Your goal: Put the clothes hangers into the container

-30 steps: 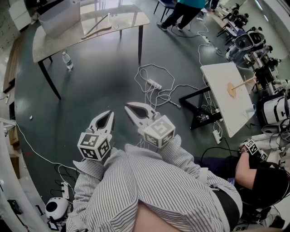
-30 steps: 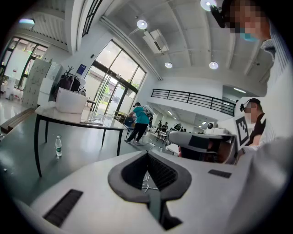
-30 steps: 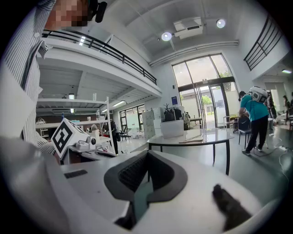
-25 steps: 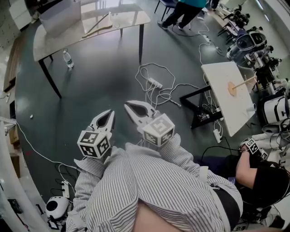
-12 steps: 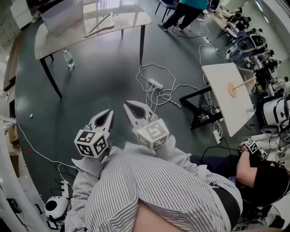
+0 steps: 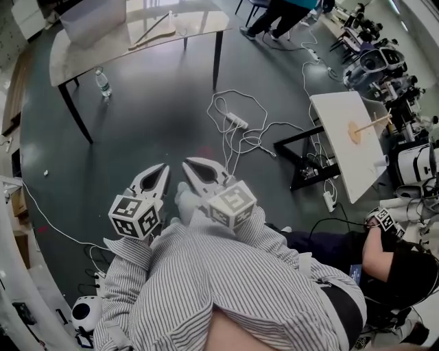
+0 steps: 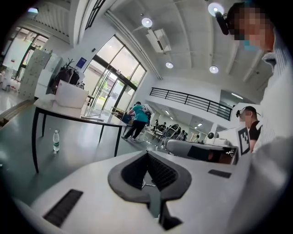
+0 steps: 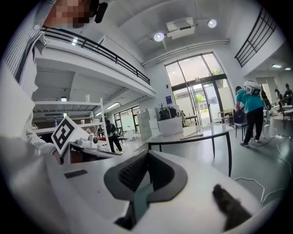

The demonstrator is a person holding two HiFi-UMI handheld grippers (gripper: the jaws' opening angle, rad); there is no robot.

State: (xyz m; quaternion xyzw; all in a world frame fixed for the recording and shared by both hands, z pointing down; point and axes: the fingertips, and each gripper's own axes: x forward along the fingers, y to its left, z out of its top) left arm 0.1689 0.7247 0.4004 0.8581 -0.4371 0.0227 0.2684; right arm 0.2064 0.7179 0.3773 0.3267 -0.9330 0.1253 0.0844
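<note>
One table [image 6: 89, 58] — cables [image 6: 241, 145] strewn over dark floor [image 6: 151, 123].

A wooden hanger [image 6: 152, 31] — seemingly just one — lies flat beside the white container [image 6: 92, 19] (both on the table [image 6: 103, 56]).

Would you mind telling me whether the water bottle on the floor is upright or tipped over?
Upright: the water bottle stands on its base, cap at the top.
</note>
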